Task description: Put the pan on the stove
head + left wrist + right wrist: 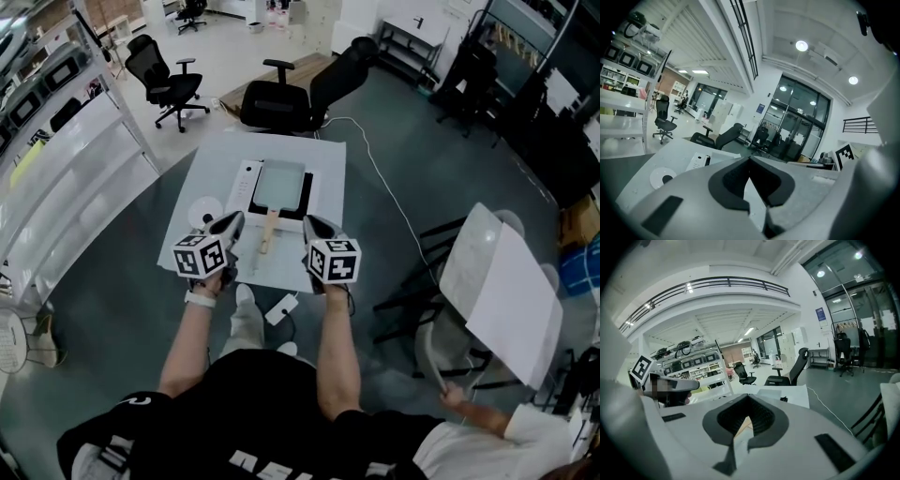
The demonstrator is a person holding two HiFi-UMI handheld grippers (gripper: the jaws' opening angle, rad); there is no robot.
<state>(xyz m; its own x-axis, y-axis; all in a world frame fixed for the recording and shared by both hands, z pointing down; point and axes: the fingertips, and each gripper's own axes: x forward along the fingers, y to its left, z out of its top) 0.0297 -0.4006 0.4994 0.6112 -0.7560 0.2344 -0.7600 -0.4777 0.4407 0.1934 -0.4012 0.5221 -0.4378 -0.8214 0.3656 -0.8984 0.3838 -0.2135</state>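
A square grey pan (279,184) with a wooden handle (268,234) sits on the portable stove (246,181) at the middle of the white table (328,159). The handle points toward me. My left gripper (235,219) hovers just left of the handle, shut and empty. Just right of the handle is my right gripper (308,224), also shut with nothing in it. In the left gripper view the jaws (750,160) meet above the table, with the stove (697,161) beyond. In the right gripper view the handle (742,426) shows below the closed tips (749,397).
A white round disc (201,214) lies on the table left of the stove. Black office chairs (281,103) stand behind the table. A small white box (281,308) lies on the floor by my feet. A person holding a white board (502,291) sits at the right.
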